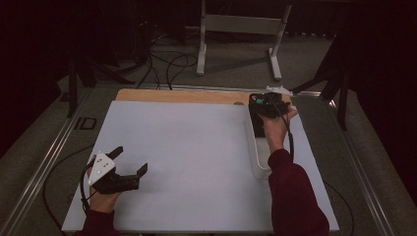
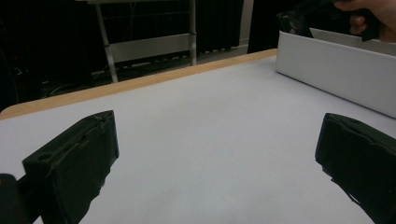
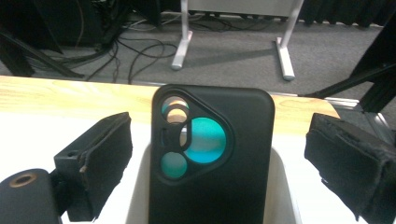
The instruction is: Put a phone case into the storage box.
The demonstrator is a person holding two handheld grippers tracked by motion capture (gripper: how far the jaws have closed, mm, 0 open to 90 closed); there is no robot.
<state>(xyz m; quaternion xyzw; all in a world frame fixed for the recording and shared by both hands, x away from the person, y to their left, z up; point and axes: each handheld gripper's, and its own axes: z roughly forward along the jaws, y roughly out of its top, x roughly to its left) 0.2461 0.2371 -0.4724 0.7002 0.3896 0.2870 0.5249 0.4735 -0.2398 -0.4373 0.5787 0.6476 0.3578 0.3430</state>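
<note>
material: matte black phone, stiff, smooth, likely slippery
place: upright in white tray
right gripper: jaws spread, phone between, untouched
left gripper: spread, empty
hold: phone's side edges

Dim room; grey carpet, black cables, white metal stand behind table.

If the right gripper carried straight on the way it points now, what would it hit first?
Most likely the black phone case, which stands in the white tray between the open jaws of the right gripper. Depth is hard to judge; the pads look clear of it.
</note>
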